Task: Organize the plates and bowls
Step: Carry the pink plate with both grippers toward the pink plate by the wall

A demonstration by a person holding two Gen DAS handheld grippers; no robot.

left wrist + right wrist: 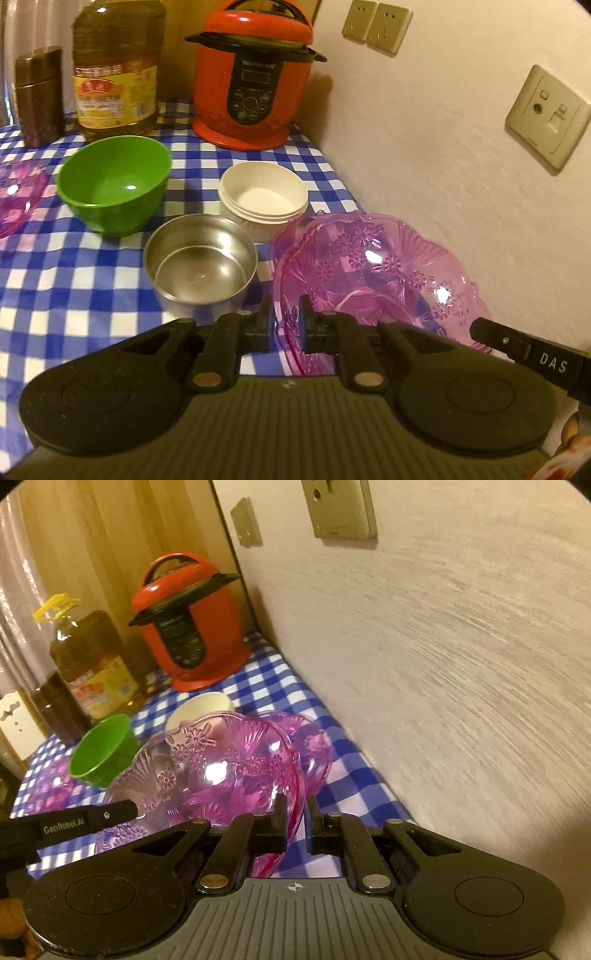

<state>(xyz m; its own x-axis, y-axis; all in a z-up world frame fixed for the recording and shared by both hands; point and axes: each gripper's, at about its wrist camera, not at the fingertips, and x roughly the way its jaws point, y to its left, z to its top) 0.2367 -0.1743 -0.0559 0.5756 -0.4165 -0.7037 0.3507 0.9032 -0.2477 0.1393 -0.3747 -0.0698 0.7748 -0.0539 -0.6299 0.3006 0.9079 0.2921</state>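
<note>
Left wrist view: the left gripper (286, 317) is seen with its jaws narrowed on the near rim of a translucent pink plastic plate with a moulded flower pattern (376, 273), which sits low over the blue-and-white checked tabletop (74, 280) beside the wall. The rim runs between the jaws, though firm contact cannot be confirmed. The right gripper (297, 823) is shown in its own view, jaws almost closed on the rim of a second pink flowered plate (207, 771), held tilted and raised above the first. The lifted plate lies directly ahead of the right-hand jaws, its face turned leftward; stacking it onto the lower plate is judged the step in hand, with the right hand nearer. A green plastic bowl (114, 181), a stainless steel bowl (199, 258) and a white round tub (262, 195) remain unsorted behind, with a third pink plate (18, 195) at the far left.
</note>
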